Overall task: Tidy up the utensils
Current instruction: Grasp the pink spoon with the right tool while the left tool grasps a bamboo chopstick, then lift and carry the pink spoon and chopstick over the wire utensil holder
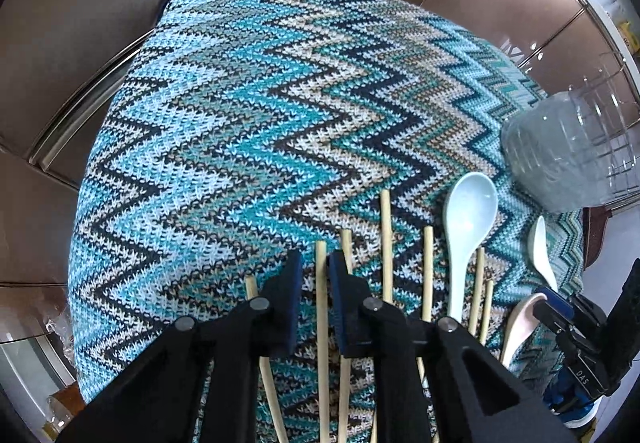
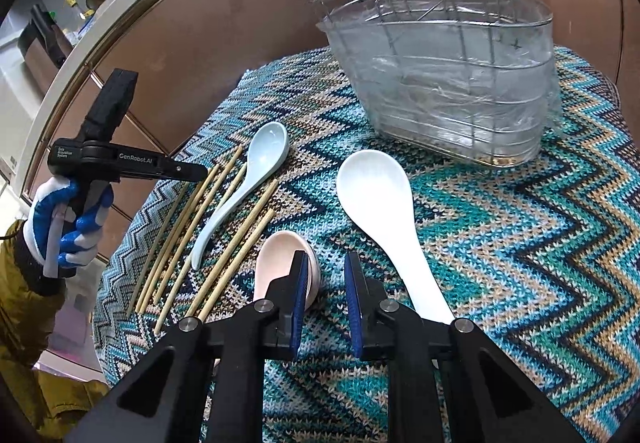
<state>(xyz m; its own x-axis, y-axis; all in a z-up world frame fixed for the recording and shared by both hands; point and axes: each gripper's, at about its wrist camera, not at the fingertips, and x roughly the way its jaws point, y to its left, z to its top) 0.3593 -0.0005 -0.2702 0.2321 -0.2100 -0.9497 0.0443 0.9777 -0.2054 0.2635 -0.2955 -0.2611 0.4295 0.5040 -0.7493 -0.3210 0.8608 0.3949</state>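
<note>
The left gripper (image 1: 315, 299), held in a blue-and-white gloved hand (image 2: 66, 221), points steeply down, jaws nearly closed astride one chopstick (image 1: 321, 307), and beside it the right gripper (image 2: 325, 301) tilts down, jaws narrow.

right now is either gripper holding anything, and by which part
Right gripper holds nothing. Left gripper straddles one chopstick near its end; grip cannot be told.
</note>
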